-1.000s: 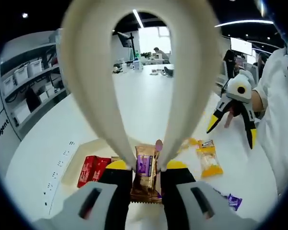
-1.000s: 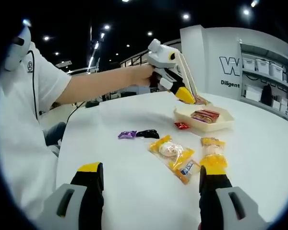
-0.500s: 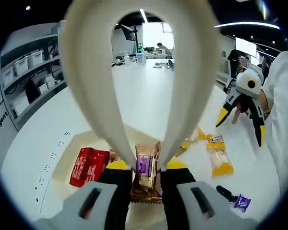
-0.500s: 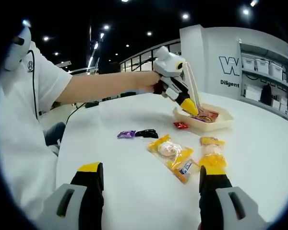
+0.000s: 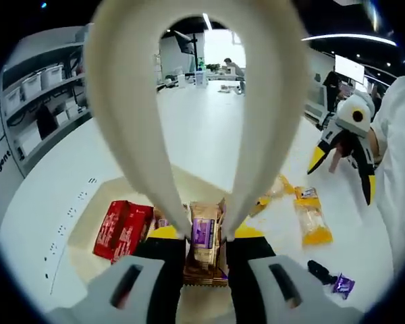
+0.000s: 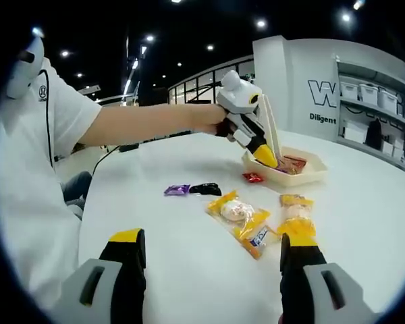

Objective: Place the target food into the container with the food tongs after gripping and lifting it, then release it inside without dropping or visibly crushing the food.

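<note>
Brown snack packet held in tongs above container.

Left gripper (image 5: 206, 237) is clenched on cream food tongs (image 5: 138, 128), whose tips pinch a brown snack packet (image 5: 204, 239) over the cream container (image 5: 98, 202), beside a red packet (image 5: 121, 228). Right gripper (image 6: 212, 260) is held spread, holding nothing, above the white table (image 6: 364, 202), near yellow packets (image 6: 246, 219).

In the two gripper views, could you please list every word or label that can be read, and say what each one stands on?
"W": large dark letter on the white wall, cut off by the shelving.
"Diligent": smaller dark text under it; in the left gripper view it reads "Diligen".
Red packet in the tray, brown packet in the tongs, yellow packets: print too small to read.
</note>
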Available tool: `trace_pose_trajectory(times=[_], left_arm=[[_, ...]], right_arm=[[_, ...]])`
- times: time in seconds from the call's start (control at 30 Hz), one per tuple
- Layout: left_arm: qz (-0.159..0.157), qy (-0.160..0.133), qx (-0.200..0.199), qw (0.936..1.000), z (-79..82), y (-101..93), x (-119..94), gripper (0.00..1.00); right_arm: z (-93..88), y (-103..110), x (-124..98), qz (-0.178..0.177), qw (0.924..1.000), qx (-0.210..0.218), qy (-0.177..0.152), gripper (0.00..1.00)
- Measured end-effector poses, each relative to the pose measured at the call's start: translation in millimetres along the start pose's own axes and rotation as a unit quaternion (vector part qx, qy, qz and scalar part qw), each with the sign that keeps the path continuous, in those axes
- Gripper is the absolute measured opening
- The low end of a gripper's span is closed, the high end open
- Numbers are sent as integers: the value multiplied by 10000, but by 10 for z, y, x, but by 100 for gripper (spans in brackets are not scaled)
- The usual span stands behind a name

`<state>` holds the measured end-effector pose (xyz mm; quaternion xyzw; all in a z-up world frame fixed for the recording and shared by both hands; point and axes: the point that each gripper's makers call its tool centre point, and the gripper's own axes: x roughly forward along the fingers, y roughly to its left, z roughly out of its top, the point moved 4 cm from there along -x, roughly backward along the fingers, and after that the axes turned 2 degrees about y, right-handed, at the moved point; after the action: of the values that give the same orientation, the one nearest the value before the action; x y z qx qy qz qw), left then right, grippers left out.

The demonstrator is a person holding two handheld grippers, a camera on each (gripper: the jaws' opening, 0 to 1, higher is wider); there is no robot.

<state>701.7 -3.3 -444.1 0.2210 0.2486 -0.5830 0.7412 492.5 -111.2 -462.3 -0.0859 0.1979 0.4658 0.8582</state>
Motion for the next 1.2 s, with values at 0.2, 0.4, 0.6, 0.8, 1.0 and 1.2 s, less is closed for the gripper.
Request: trace_pose_trajectory(times=[0.2, 0.4, 0.6, 0.8, 1.0, 1.2], left_arm=[[-25, 28, -19, 10000, -13, -17, 14, 22], [-28, 42, -33, 10000, -21, -35, 32, 23], [-41, 73, -47, 10000, -40, -25, 36, 23], [-50, 50, -75, 9999, -35, -35, 29, 24], [-49, 46, -65, 10000, -36, -49, 14, 24], [-21, 38, -66, 10000, -45, -8, -29, 24]], right_arm=[[9, -2, 1, 0, 10000, -13, 3, 81], [6, 2, 5, 5, 10000, -10, 1, 81], [-5, 1, 5, 1, 10000, -6, 12, 81], [-15, 2, 5, -3, 10000, 3, 19, 81], [-7, 6, 4, 2, 10000, -1, 8, 81], [-10, 11, -2, 2, 10000, 0, 10, 81]])
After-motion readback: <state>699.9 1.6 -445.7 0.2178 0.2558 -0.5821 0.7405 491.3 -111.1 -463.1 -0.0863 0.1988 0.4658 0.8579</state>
